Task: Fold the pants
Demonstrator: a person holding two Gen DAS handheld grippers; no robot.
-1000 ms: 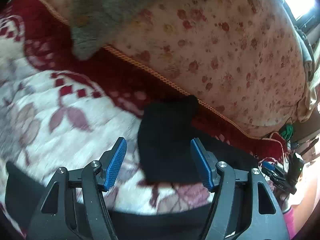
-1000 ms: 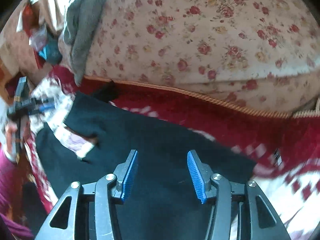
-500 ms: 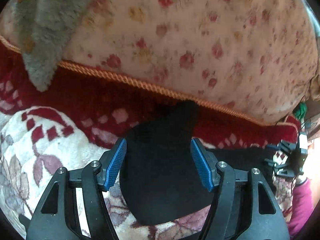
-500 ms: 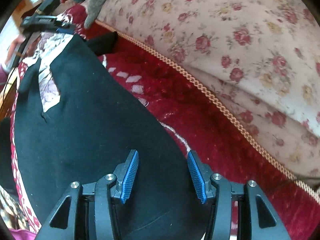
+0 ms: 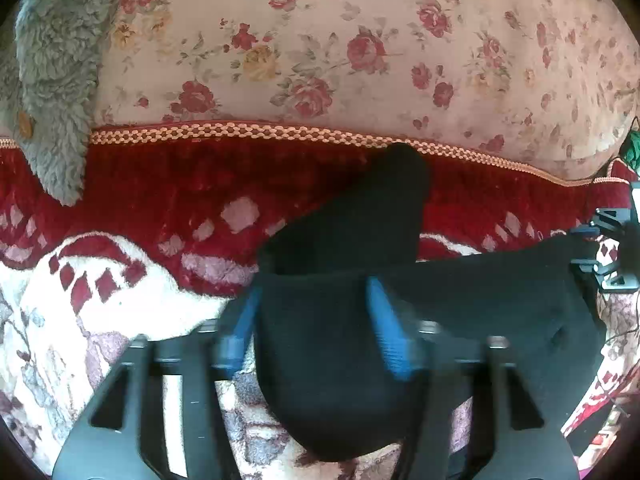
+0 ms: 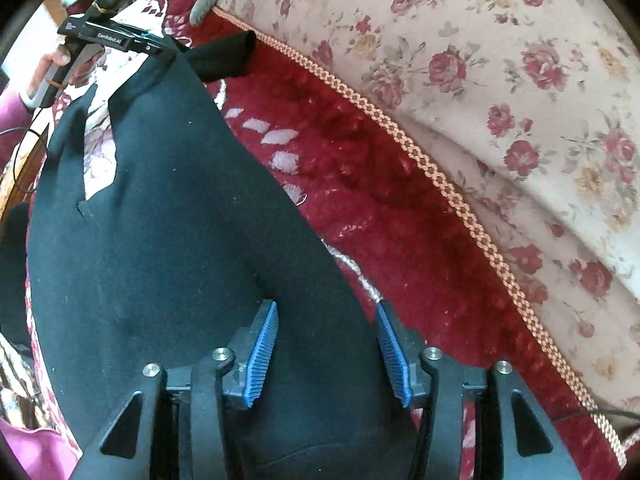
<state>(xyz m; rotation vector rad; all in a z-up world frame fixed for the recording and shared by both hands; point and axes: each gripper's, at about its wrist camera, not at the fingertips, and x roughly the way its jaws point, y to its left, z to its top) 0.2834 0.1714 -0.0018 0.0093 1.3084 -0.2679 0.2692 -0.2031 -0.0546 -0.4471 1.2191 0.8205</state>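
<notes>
Red plush blanket (image 6: 384,184) with pale diamonds and flowers covers the bed under both of your tools, and a cream rose-print quilt (image 5: 360,52) lies heaped beyond its braided gold trim (image 5: 248,135). Your left gripper (image 5: 316,328) points steeply down with its blue pads blurred; its jaws are closing around a black end of the pants (image 5: 332,344), which sits between them, though you cannot tell from this view whether the pads press the cloth yet. From that end a narrow black tip of fabric runs away from you up to the gold trim, and a wider black panel stretches off to the right toward the other tool, visible at the frame's edge. Your right gripper (image 6: 326,356) also points down over the same pants, which lie flat on the blanket; its jaws are closing too, with the right-hand edge of the black cloth lying between the ribbed blue pads (image 6: 262,356), and a gap shows between each pad and the fabric, so nothing is clamped there yet. In the right wrist view the pants spread away to the upper left, where the left gripper meets their far corner, held by a hand (image 6: 54,60) with a magenta sleeve (image 6: 12,112) beside it. A grey fleecy throw (image 5: 56,92) hangs over the quilt at the far left, its tip touching the red blanket.
</notes>
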